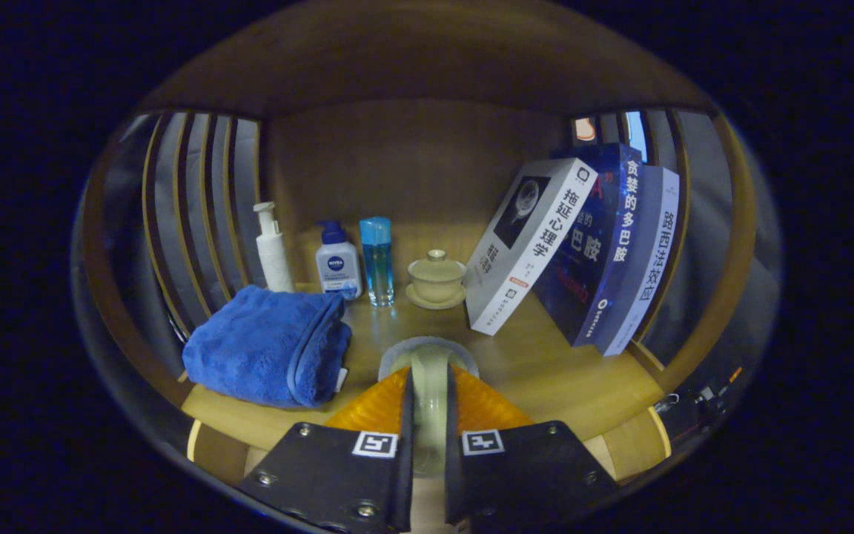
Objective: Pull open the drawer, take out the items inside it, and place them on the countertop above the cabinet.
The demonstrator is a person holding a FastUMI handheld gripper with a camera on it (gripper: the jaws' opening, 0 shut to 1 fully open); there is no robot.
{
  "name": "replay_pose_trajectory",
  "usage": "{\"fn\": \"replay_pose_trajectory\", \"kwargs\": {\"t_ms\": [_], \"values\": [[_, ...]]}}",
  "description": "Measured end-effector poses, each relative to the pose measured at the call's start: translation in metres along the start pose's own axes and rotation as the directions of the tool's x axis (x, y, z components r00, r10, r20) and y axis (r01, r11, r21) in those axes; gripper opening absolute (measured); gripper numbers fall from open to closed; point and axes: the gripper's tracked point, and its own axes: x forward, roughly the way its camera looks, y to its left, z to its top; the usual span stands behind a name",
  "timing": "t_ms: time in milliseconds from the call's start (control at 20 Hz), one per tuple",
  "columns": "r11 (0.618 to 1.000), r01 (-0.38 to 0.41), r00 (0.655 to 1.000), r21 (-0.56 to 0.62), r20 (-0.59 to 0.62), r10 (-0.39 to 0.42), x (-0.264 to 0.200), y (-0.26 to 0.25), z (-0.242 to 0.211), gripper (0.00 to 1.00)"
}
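My gripper (428, 386) is shut on a pale ceramic cup (427, 354); the cup's wall sits between the two fingers and its rounded rim shows just ahead of them. The cup hangs low over the front of the wooden countertop (545, 371). Whether it touches the wood is hidden by the fingers. The drawer is out of sight.
A folded blue towel (267, 348) lies just left of the fingers. Beyond stand a white pump bottle (273, 248), a smaller pump bottle (338, 265), a clear blue bottle (377, 259) and a lidded tea bowl (436, 280). Three books (590, 245) lean right. Slatted walls flank both sides.
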Motion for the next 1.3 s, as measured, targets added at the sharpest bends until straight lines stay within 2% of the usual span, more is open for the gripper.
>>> {"fn": "replay_pose_trajectory", "kwargs": {"t_ms": [150,300,350,700,950,1300], "values": [[1.0,0.002,1.0,-0.002,0.006,-0.002,0.0,-0.001,-0.004,0.2],[1.0,-0.018,1.0,-0.011,0.013,0.018,-0.011,0.007,-0.004,0.48],[1.0,-0.024,0.999,-0.015,0.025,0.024,-0.016,0.009,-0.002,0.5],[1.0,0.005,0.983,-0.024,0.183,0.0,-0.098,-0.001,0.005,0.5],[0.999,0.027,0.94,0.02,0.34,-0.032,-0.171,-0.014,0.003,0.5],[0.992,0.088,0.916,0.093,0.383,-0.117,-0.244,-0.05,-0.057,0.51]]}}
